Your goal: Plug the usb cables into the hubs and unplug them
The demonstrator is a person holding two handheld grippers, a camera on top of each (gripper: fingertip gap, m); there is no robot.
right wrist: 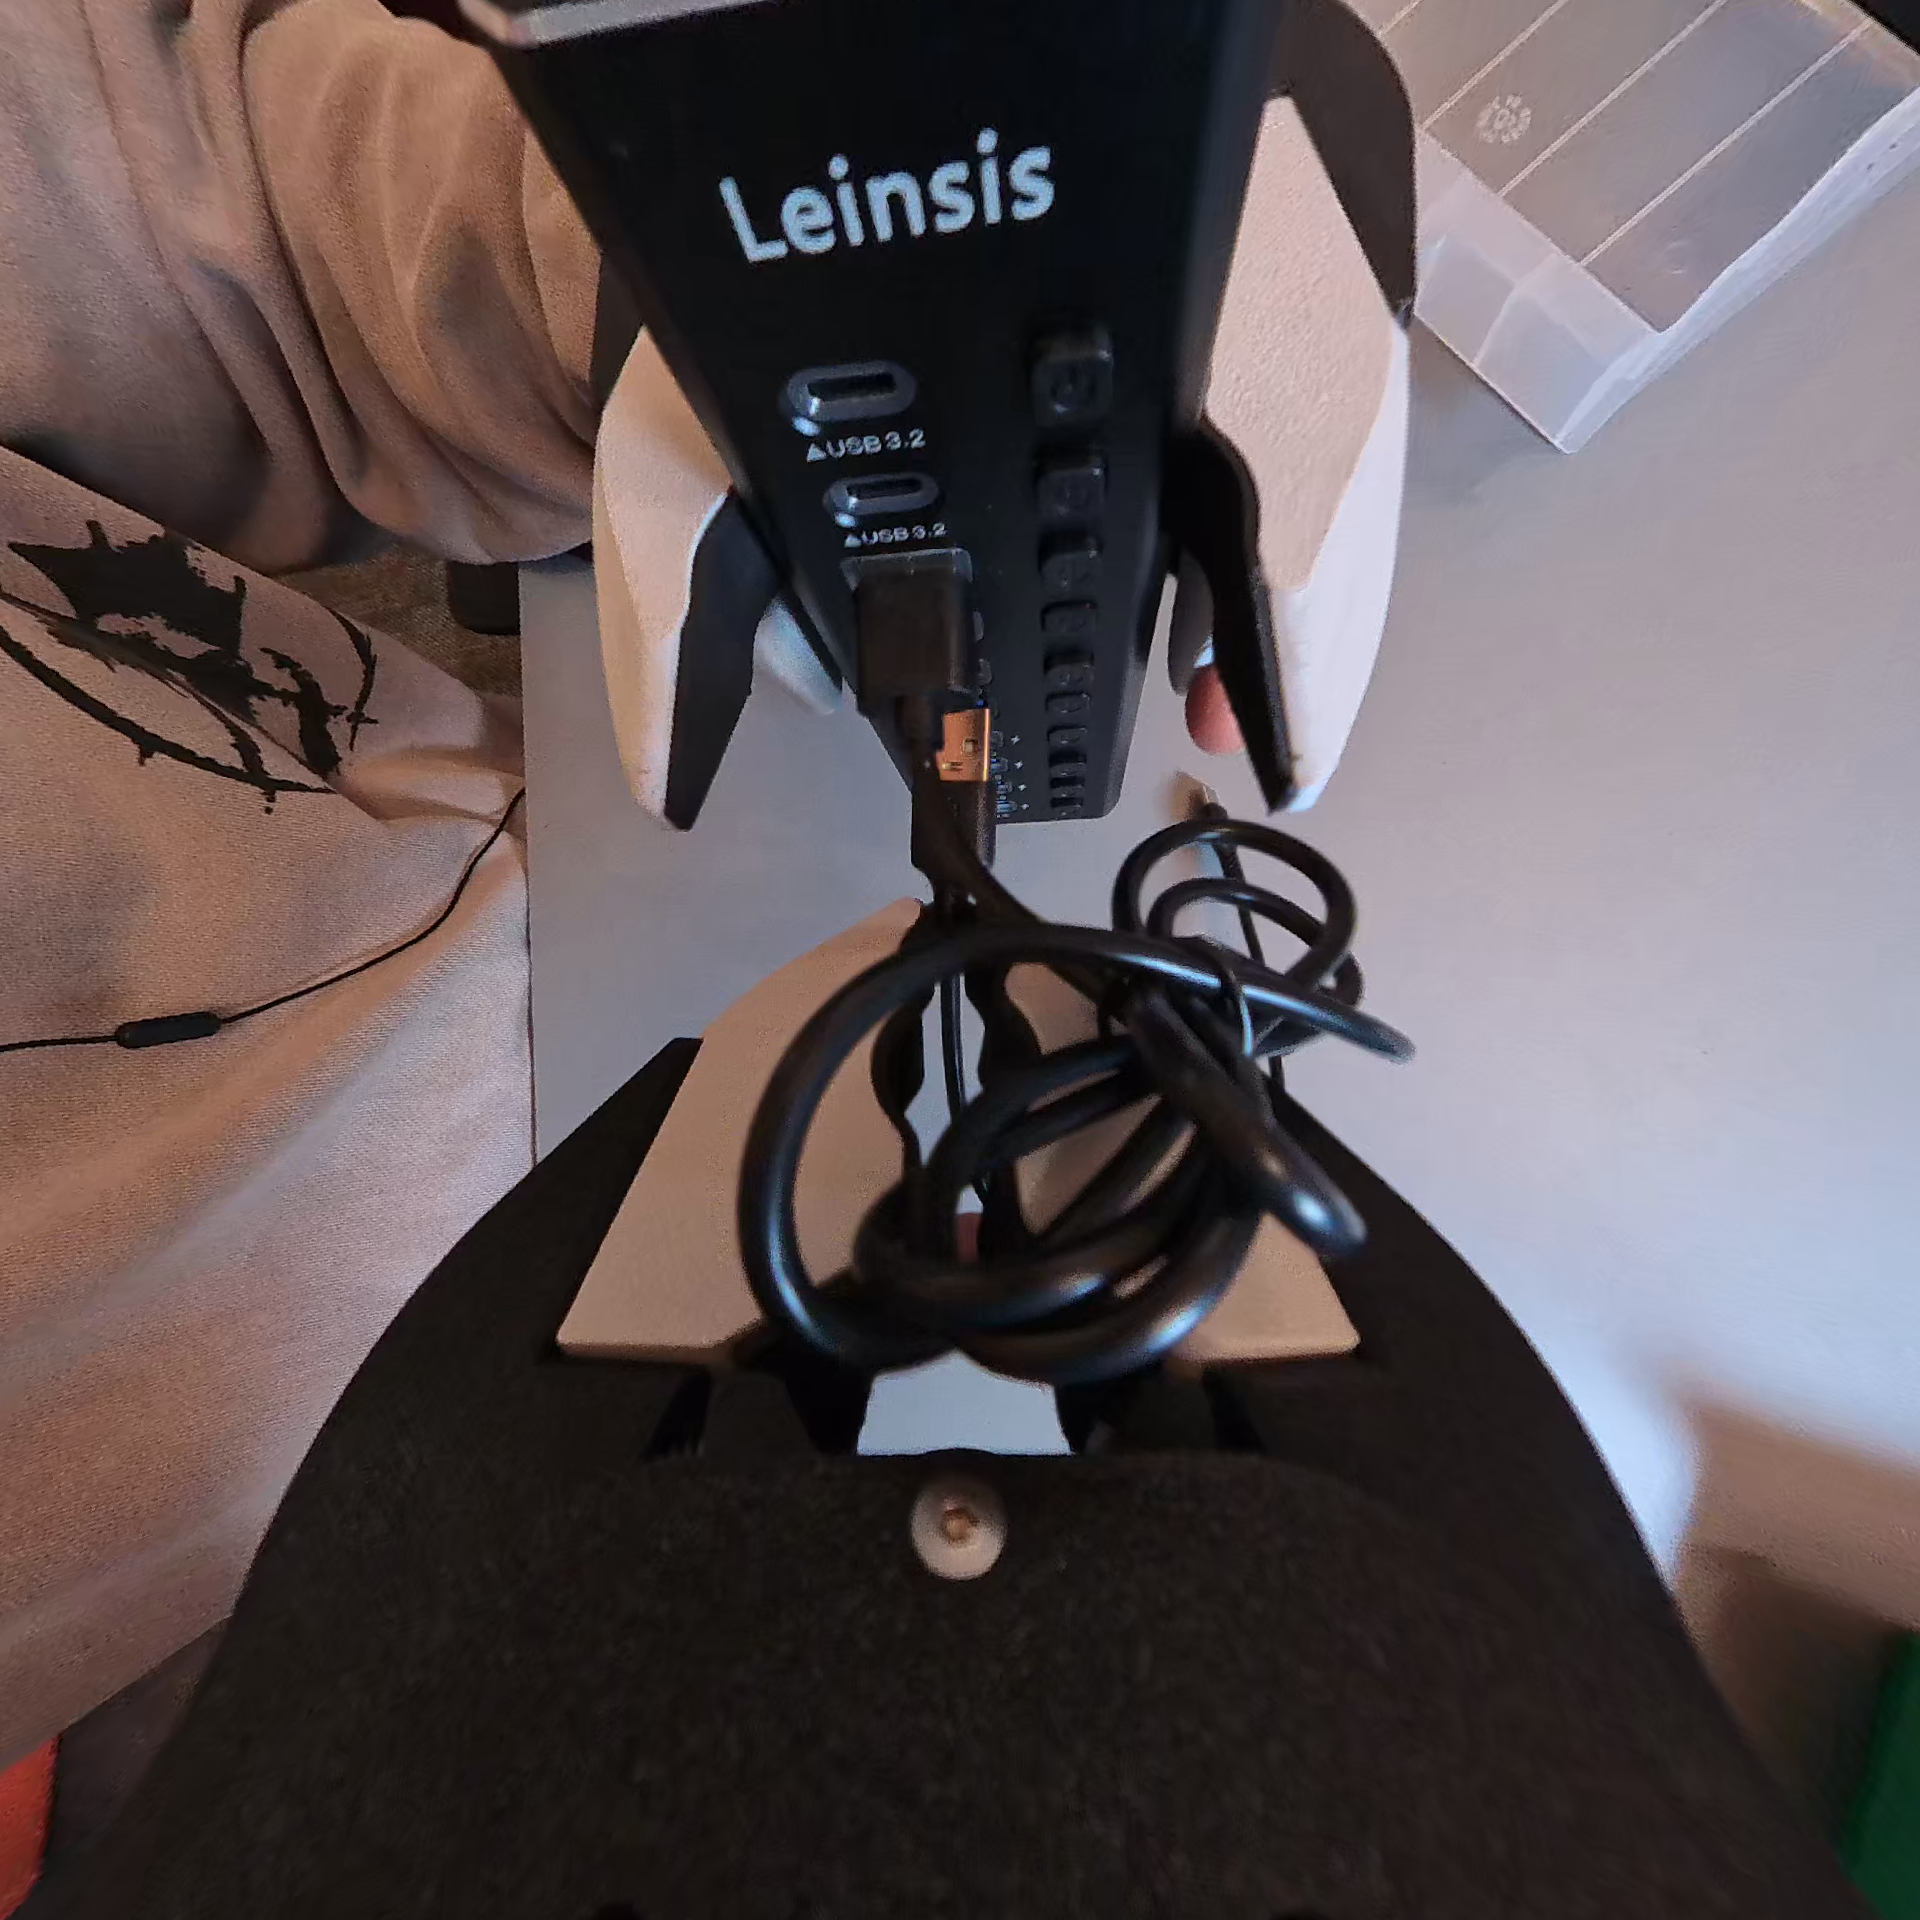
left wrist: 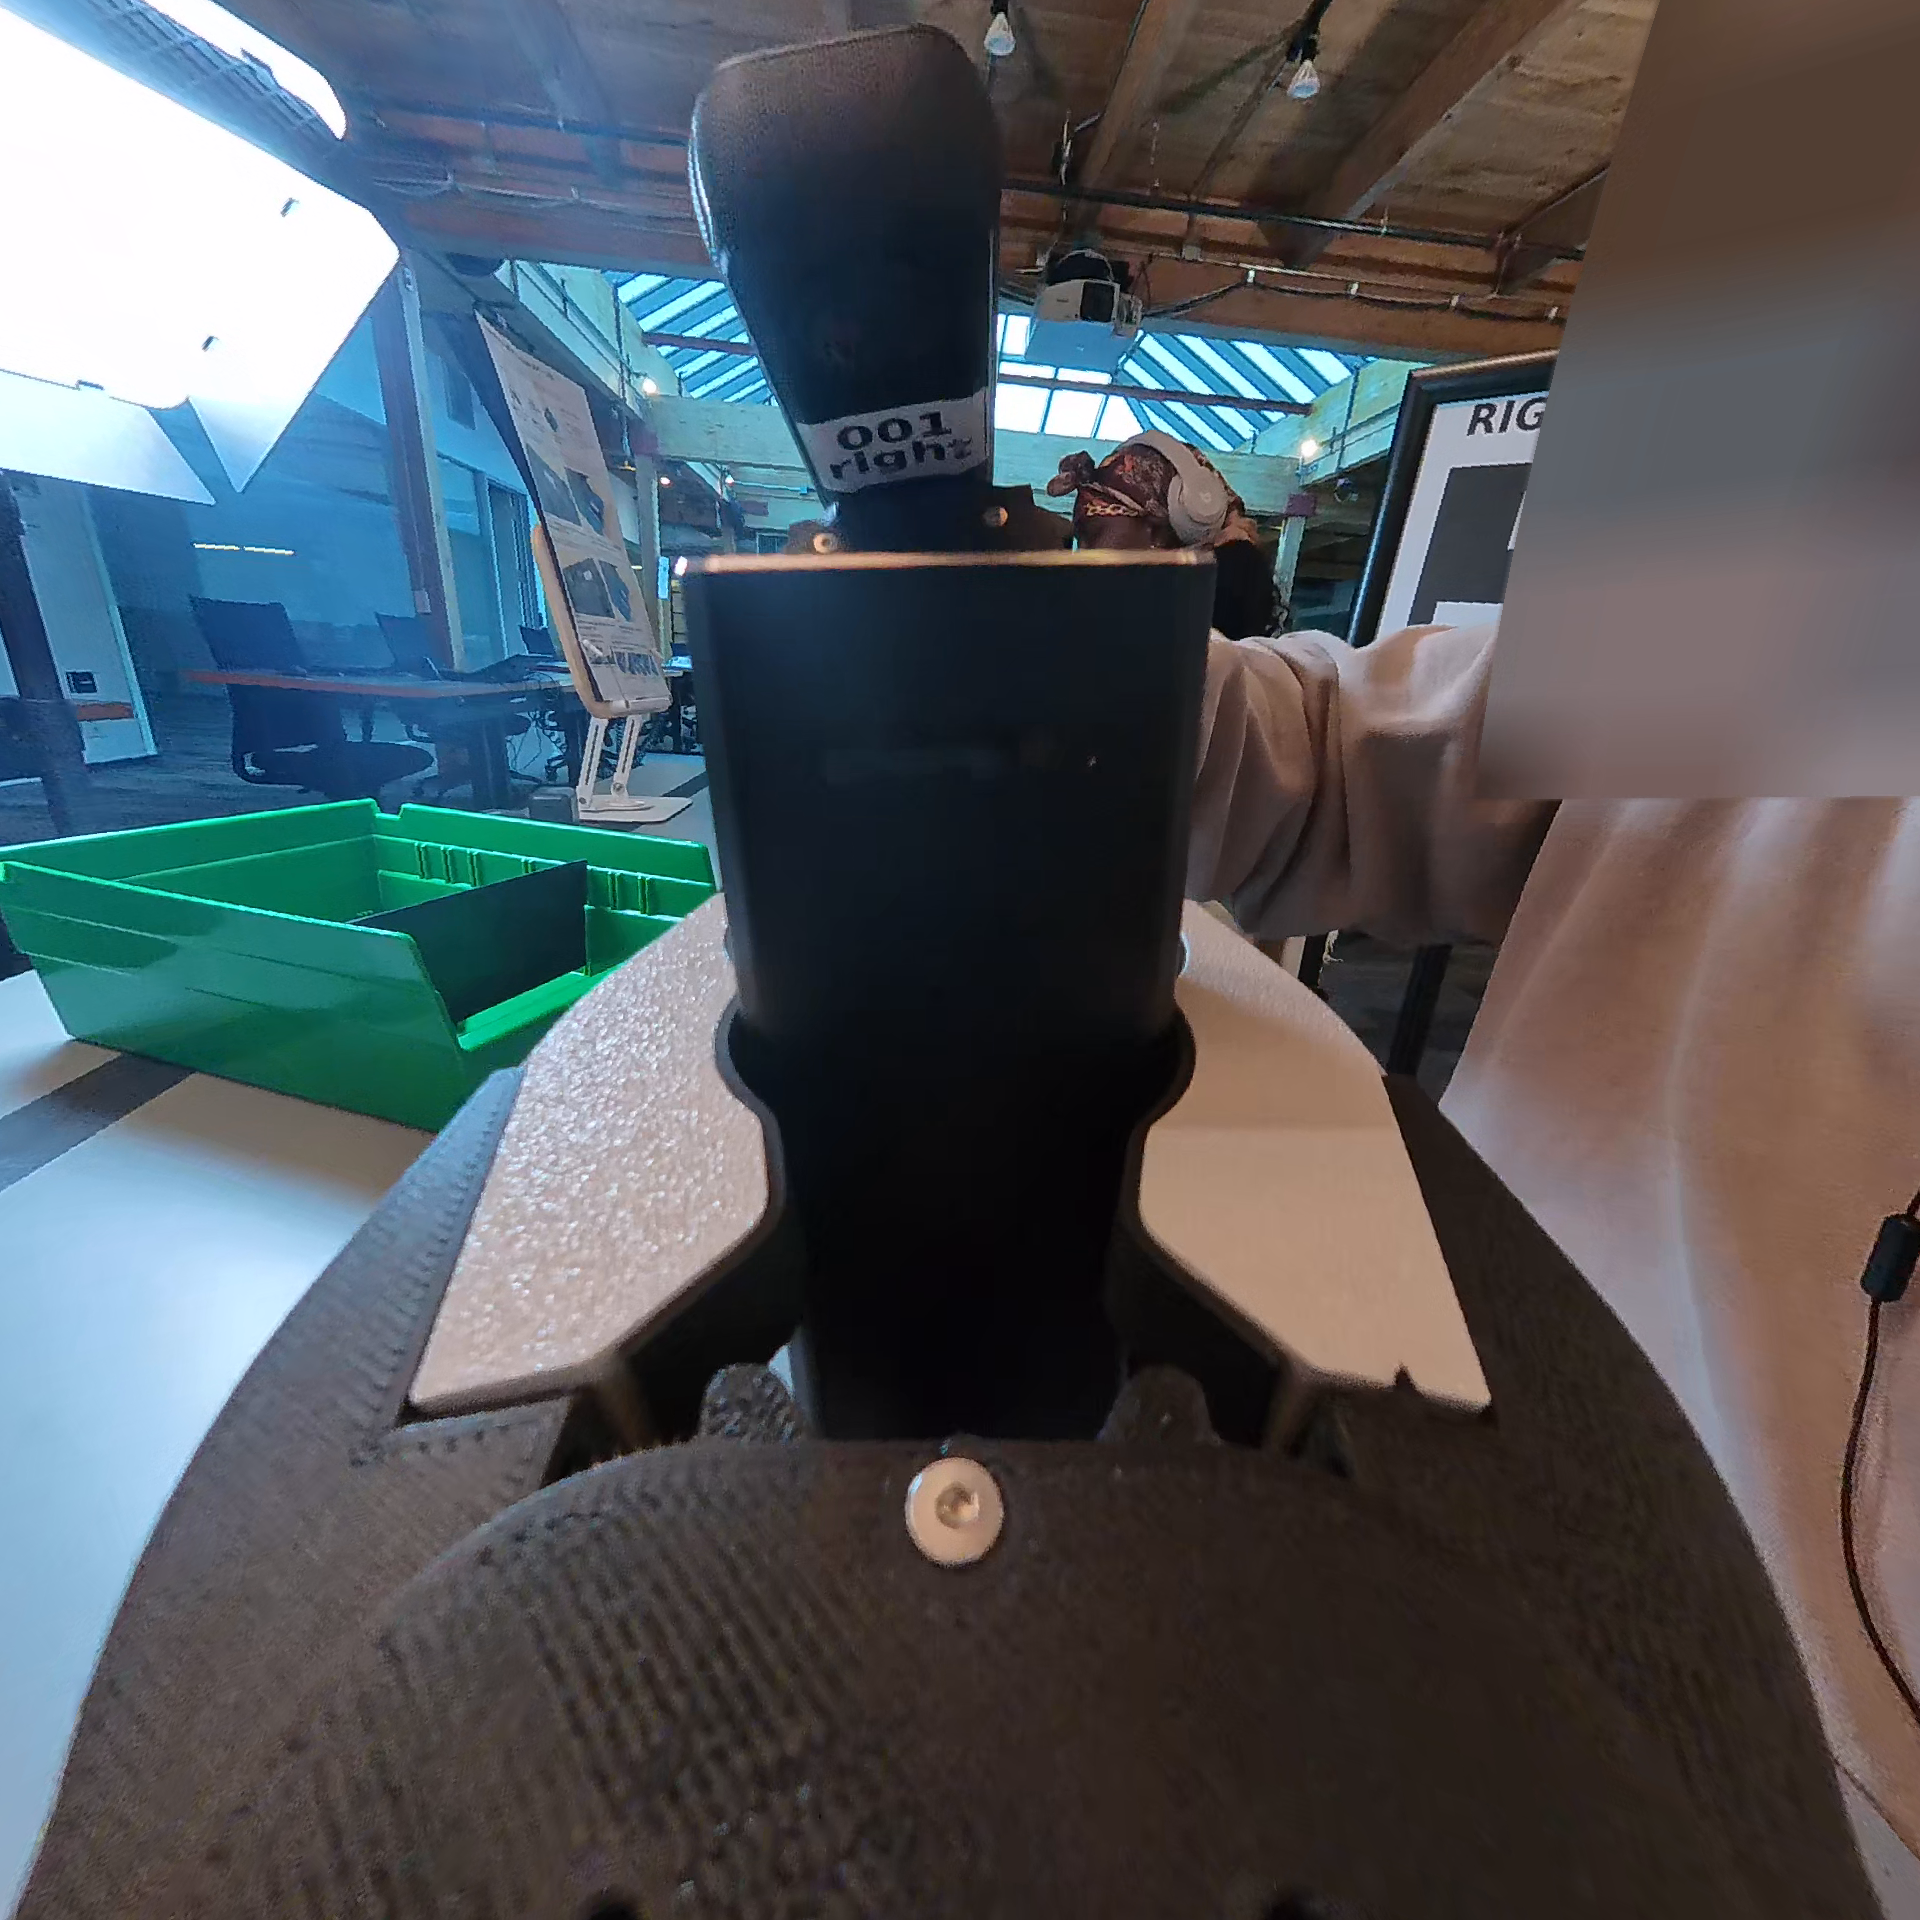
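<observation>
Judging by the seated plug, either finishing an insertion or starting the pull-out; impossible to say which.

Start nearest, at the right gripper [right wrist: 951,935]: pinched almost shut on the usb cable [right wrist: 790,1143], just short of the plug [right wrist: 909,623], with the slack hanging in a tangled coil over the fingers; probably better to take a grip on the plug's hard body than on the soft cord, since pulling on cord strains the joint and lets the connector rock; watch the loose second connector dangling beside the cord, likely to snag.

Next out, the hub [right wrist: 883,312]: held up off the table [right wrist: 1558,831], port face toward the right wrist camera, plug sitting in the wide port below the two small oval ones; push or draw straight along the port's axis, without twisting or levering sideways; go slowly until the plug seats or frees.

Beyond that, the left gripper [left wrist: 956,935]: clamped on the hub's long sides, white pads flat against the casing; grip firmly enough there to counter the right side's force, or expect the hub to slide between the pads.

Farthest, well apart from the work: green bin [left wrist: 260,997] and clear container [right wrist: 1662,208] on the table; ignore both for this step.
</observation>
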